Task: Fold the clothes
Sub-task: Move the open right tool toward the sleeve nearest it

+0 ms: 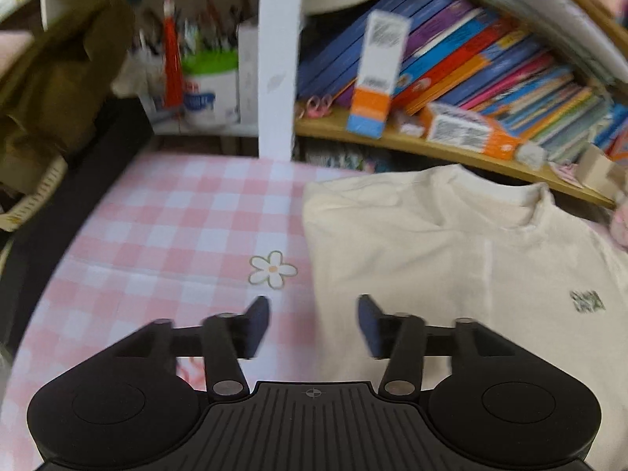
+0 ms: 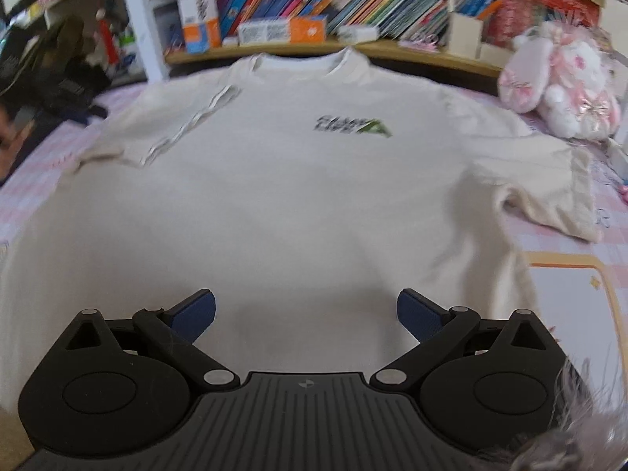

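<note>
My left claw (image 1: 313, 324) and right claw (image 2: 306, 316) gape empty over the soft, limp cream cotton T-shirt (image 2: 298, 196); I'd pinch its unfolded sleeve hem.

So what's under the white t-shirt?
The t-shirt lies flat on a pink checked cloth, which shows all around it. A flower print sits beside the shirt's edge. Whatever lies directly beneath the shirt is covered and cannot be seen.

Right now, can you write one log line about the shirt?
stage: folding begun | cream T-shirt: one sleeve folded in | left gripper: open, empty | right gripper: open, empty
</note>
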### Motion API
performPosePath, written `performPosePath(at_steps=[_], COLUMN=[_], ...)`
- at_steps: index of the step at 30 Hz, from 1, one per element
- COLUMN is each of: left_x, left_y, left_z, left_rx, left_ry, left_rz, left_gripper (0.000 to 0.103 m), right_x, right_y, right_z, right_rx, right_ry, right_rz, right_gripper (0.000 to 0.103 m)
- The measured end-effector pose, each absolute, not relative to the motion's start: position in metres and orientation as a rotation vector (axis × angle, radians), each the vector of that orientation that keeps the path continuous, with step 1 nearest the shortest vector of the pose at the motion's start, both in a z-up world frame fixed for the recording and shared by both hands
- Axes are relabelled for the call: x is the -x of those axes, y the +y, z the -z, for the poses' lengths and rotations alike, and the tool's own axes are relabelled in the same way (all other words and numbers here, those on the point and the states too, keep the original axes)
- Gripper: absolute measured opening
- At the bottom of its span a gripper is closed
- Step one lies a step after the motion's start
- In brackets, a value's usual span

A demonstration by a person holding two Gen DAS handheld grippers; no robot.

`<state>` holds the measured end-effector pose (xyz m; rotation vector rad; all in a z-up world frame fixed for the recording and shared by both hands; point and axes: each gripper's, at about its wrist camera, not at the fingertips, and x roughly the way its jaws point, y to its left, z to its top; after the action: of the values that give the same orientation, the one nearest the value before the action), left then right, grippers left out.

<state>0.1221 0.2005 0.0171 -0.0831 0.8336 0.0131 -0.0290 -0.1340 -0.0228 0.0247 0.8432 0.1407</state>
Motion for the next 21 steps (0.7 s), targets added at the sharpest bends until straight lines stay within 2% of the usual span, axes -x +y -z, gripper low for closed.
performPosePath(at_steps=[5,13,21], left_x=[-0.06,0.019,0.054], left_y=[0.183,0.16,0.129], left_z=[-0.031,-0.029,-0.036], left_rx=[0.068,0.154,0.186], left_ry=[0.801,0.825,0.823], left_rz=[-0.051,-0.167,-0.136], left_gripper=[0.082,0.082,0.088], right_x=[0.034,0.044,0.06], right_y=[-0.159,-0.178,-0.174], right_z=[0.015,0.016,0.005], right_rx=[-0.062,-0.085,-0.059], right_ry=[0.814,0.817,0.79], right_rz=[-0.108,-0.121,-0.098], right_gripper=[0.101,0.101,0.101])
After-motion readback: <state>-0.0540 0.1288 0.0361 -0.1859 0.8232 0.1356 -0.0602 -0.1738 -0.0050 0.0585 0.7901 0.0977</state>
